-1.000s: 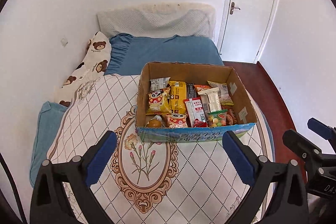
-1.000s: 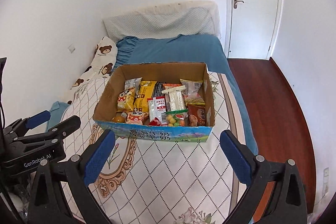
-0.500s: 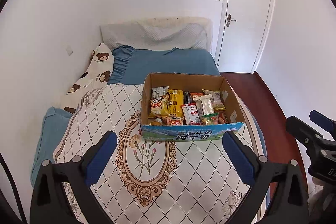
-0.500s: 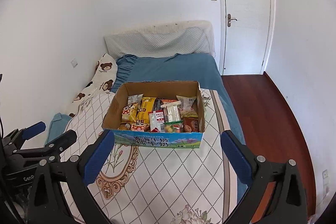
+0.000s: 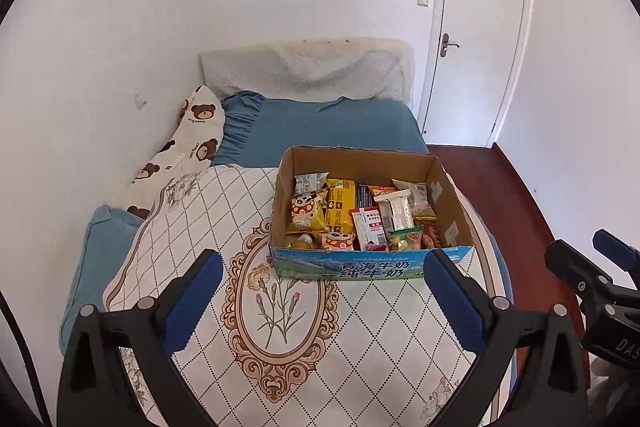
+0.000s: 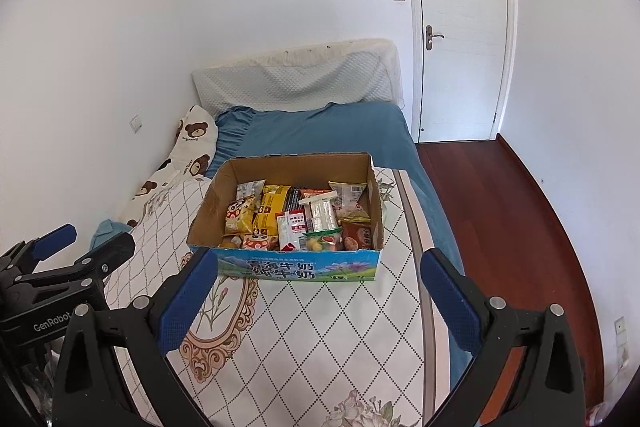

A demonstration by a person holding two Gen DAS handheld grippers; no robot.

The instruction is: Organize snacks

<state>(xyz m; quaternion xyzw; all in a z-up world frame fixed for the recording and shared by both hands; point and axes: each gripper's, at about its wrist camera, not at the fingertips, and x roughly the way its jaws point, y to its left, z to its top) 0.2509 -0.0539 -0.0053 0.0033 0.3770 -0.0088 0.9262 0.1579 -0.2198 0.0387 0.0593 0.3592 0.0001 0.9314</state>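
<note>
One cardboard box (image 5: 372,269) stands on the bed, and every snack lies inside it. Roughly ten packets show, though overlap keeps the count from being exact: two panda-face bags (image 5: 307,213) along the box's left side, one yellow packet (image 5: 340,205) just right of them, one red-and-white sachet (image 5: 370,227), one clear white-edged pack (image 5: 398,211) and one bag of coloured sweets (image 5: 406,239) by the front wall. Two tongs are in view, the left tongs (image 5: 322,307) and the right tongs (image 6: 318,301). Beside the box: one bear-print pillow (image 5: 192,143).
</note>
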